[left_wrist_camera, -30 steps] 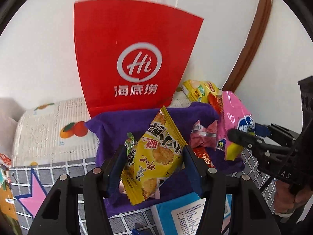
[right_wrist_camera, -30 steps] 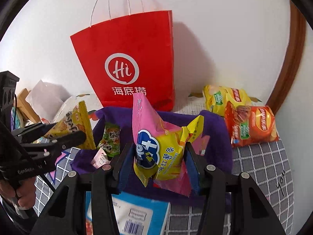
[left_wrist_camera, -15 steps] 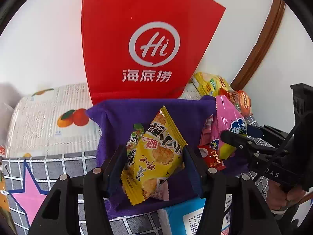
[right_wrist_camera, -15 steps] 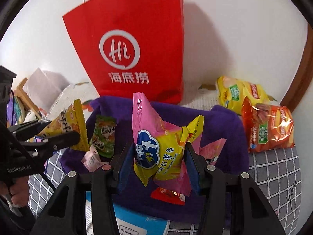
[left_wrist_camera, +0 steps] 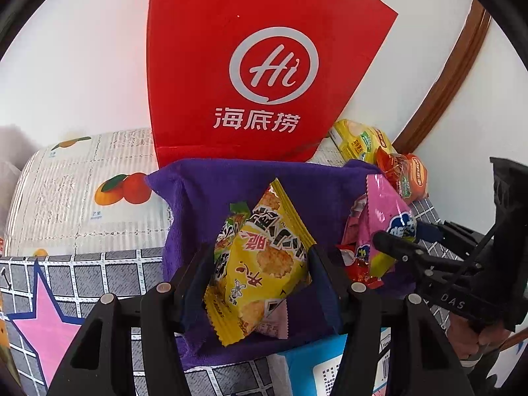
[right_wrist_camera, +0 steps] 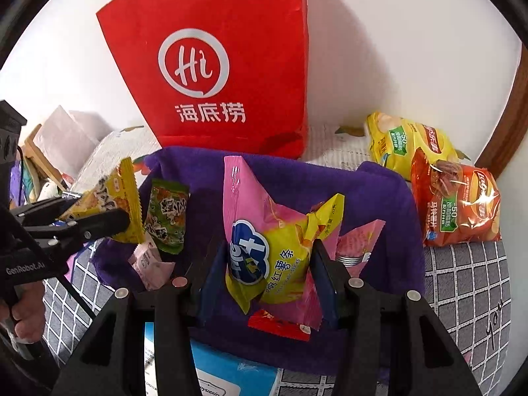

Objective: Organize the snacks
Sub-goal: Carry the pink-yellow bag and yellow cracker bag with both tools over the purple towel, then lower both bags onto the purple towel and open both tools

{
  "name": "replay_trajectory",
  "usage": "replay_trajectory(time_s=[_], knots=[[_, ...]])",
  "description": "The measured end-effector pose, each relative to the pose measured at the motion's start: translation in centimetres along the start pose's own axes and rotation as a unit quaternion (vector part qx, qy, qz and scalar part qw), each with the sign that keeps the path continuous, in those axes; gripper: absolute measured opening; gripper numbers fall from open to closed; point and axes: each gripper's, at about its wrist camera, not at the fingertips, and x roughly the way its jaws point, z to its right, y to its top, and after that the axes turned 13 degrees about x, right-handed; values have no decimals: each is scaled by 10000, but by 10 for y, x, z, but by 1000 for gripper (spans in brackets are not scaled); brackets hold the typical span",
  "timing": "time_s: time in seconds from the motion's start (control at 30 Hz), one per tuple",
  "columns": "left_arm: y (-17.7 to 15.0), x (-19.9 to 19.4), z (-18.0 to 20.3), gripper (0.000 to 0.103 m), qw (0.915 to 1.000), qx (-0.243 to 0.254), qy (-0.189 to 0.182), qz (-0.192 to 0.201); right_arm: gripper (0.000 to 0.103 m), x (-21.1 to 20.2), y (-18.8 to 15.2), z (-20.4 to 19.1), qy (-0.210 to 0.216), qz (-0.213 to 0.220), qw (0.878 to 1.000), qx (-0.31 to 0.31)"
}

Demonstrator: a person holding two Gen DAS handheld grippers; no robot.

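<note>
Left gripper (left_wrist_camera: 260, 264) clamped on yellow cracker packet (left_wrist_camera: 264, 257), held above purple fabric bin (left_wrist_camera: 204, 191). Right gripper (right_wrist_camera: 269, 264) clenched on pink sweet-potato-stick bag (right_wrist_camera: 264, 231), likewise over the bin. Already lying inside: green packet (right_wrist_camera: 166, 214), small pink packet (right_wrist_camera: 150, 264), red wrapper (right_wrist_camera: 280, 325). Not yet put away: yellow chip bag (right_wrist_camera: 402, 145) and orange chip bag (right_wrist_camera: 458, 204) beside the bin, near red paper bag (right_wrist_camera: 214, 59). Roughly midway, by the look of it.
</note>
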Motion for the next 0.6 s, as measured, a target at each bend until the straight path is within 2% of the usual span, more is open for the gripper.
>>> replay_trajectory(time_s=[0.6], knots=[[0, 2, 4, 57, 10000, 45, -55, -31, 51, 12, -4, -5, -172, -112, 9997, -127]])
